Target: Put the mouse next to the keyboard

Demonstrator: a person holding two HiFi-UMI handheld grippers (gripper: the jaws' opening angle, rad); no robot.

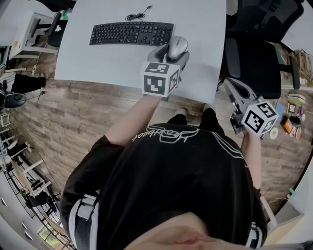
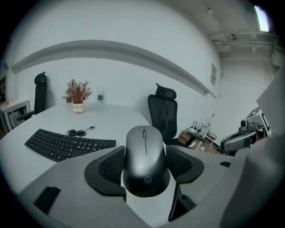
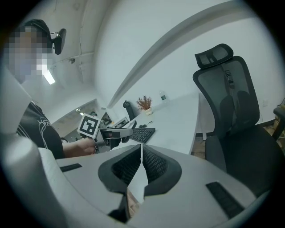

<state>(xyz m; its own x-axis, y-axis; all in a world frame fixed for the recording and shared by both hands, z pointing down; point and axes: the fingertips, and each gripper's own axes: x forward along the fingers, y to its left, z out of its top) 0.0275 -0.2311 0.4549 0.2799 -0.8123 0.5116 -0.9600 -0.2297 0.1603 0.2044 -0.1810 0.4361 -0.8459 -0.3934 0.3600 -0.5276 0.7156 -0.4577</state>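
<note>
A grey wireless mouse (image 1: pixel 177 47) (image 2: pixel 146 161) is clamped between the jaws of my left gripper (image 1: pixel 175 52) (image 2: pixel 146 167), just right of the black keyboard (image 1: pixel 131 33) (image 2: pixel 67 144) on the white desk (image 1: pixel 98 58). Whether the mouse rests on the desk or hangs just above it I cannot tell. The keyboard's cable (image 1: pixel 138 14) coils behind it. My right gripper (image 1: pixel 234 93) (image 3: pixel 140 168) is off the desk to the right, over the floor, with its jaws closed together and nothing between them.
A black office chair (image 1: pixel 254 58) (image 3: pixel 231 111) stands right of the desk. A small potted plant (image 2: pixel 77 95) and a bottle (image 2: pixel 100 96) sit at the desk's far side. Another chair (image 2: pixel 163 116) is behind the desk. Wooden floor (image 1: pixel 73 112) lies below.
</note>
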